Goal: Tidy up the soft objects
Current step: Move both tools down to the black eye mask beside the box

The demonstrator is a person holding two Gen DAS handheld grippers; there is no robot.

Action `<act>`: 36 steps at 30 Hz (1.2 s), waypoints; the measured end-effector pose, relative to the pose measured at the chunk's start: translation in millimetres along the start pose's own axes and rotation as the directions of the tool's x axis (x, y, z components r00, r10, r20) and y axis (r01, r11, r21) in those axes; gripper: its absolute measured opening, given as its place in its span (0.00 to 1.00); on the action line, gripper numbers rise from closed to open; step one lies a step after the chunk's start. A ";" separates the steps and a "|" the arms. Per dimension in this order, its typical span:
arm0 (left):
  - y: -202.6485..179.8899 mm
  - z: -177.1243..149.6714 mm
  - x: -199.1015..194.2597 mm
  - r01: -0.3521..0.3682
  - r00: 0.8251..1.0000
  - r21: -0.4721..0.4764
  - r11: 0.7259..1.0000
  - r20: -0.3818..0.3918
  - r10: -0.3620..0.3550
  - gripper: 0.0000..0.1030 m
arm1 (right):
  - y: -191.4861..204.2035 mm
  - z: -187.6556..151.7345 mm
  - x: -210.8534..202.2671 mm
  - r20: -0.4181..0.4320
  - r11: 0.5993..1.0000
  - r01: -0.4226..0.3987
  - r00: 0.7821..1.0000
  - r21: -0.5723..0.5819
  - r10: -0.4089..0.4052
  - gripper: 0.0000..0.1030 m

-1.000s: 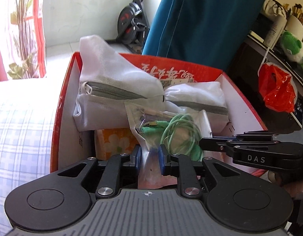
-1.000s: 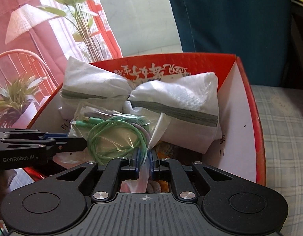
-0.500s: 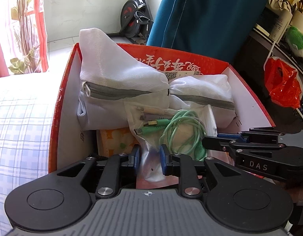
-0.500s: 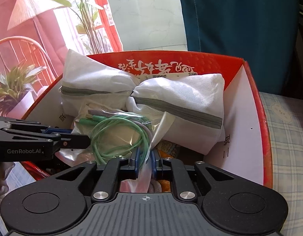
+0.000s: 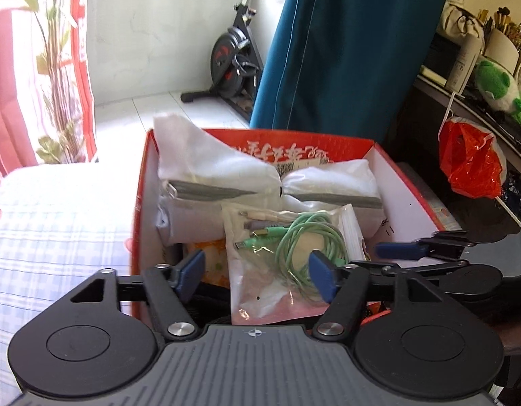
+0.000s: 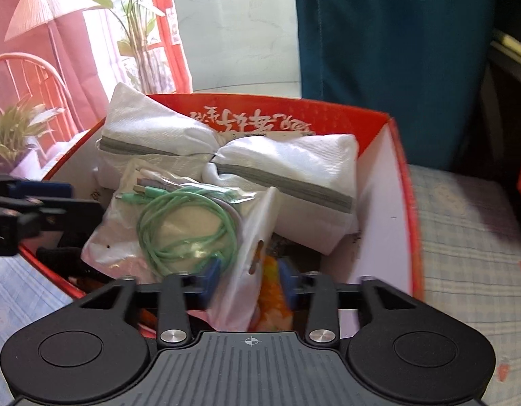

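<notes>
A red box (image 5: 407,182) sits on a checked bed (image 5: 50,223). Inside it, two white pouches (image 6: 287,165) lie at the back, and a clear bag of green cables (image 5: 287,257) rests in front of them. Left tool (image 5: 257,272) and right tool (image 6: 248,282) are both opening, their pads clear of the bag between them.

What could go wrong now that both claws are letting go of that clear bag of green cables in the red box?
The clear plastic bag of green cables lies propped on the white zippered pouches, so it might slide. As the jaws open, the left gripper and right gripper remain around its edges and could snag it.
</notes>
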State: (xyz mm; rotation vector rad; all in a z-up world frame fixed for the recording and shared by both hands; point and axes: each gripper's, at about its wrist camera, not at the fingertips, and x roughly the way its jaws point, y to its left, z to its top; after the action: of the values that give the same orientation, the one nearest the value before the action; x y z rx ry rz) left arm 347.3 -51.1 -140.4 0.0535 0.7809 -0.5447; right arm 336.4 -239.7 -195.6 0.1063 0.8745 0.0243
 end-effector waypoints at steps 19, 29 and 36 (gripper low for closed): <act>-6.3 -69.1 -68.2 -0.109 0.991 0.062 0.992 0.090 0.103 1.00 | 9.0 -77.7 -94.3 0.237 0.999 -0.036 0.971 -0.020 0.040 1.00; -9.5 -119.4 -50.9 -0.152 0.988 0.085 0.985 0.005 0.152 1.00 | 21.0 -152.3 -77.4 0.100 0.997 -0.058 0.993 -0.042 0.062 1.00; 6.9 -138.8 -26.1 -0.113 0.991 -0.021 0.993 -0.077 0.111 1.00 | 34.9 -199.4 -62.4 0.008 0.995 -0.092 0.996 -0.044 0.092 1.00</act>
State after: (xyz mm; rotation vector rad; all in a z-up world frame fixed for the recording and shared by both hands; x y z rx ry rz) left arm 244.7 0.2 -223.1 0.0943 0.8536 -0.4281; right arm 144.2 -192.5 -271.3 0.1059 0.8580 0.1286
